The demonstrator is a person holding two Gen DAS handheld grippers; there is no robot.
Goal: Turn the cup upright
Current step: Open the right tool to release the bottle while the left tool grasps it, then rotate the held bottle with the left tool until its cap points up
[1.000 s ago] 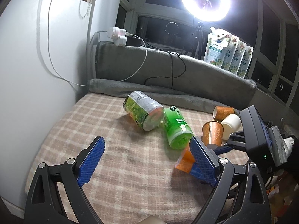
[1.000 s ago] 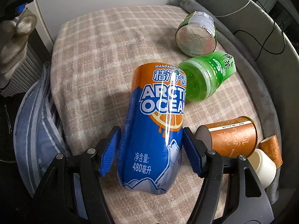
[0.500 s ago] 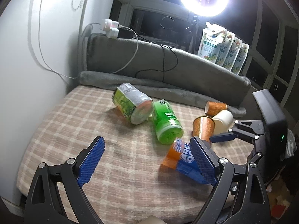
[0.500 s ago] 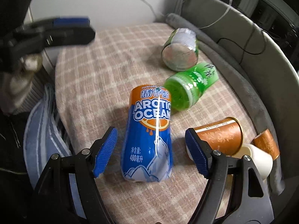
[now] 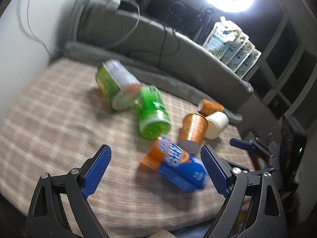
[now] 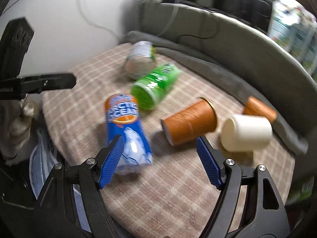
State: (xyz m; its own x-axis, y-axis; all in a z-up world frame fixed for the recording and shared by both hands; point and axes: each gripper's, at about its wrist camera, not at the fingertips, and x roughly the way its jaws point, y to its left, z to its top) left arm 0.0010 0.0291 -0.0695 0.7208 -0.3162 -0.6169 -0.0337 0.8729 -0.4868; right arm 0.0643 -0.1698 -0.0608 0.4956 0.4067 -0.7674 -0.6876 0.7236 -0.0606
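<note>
A plaid, woven cloth (image 6: 178, 188) in beige and brown is seen covering the soft surface, backed by a grey padded bolster (image 5: 198, 67). Five cups and one more lie on their sides there: a blue-and-orange plastic cup (image 6: 126, 130) printed "ARCTIC OCEAN", a translucent green plastic cup (image 6: 154, 85), a green-labelled clear cup (image 6: 140, 59), an orange paper cup (image 6: 190, 123), a cream cup (image 6: 245, 132) and a smaller orange cup (image 6: 259, 109) against the bolster. All are tapered cylinders; what they hold cannot be made out (both views are blurred).

The right gripper (image 6: 160, 162) is held with its jaws spread wide — ribbed blue pads, nothing pinched — and the blue-and-orange cup's base lies just beside the left pad (image 6: 111, 162). The left gripper (image 5: 156, 172) is likewise spread and empty, with the same cup (image 5: 174, 166) lying near its right pad (image 5: 215, 172).
</note>
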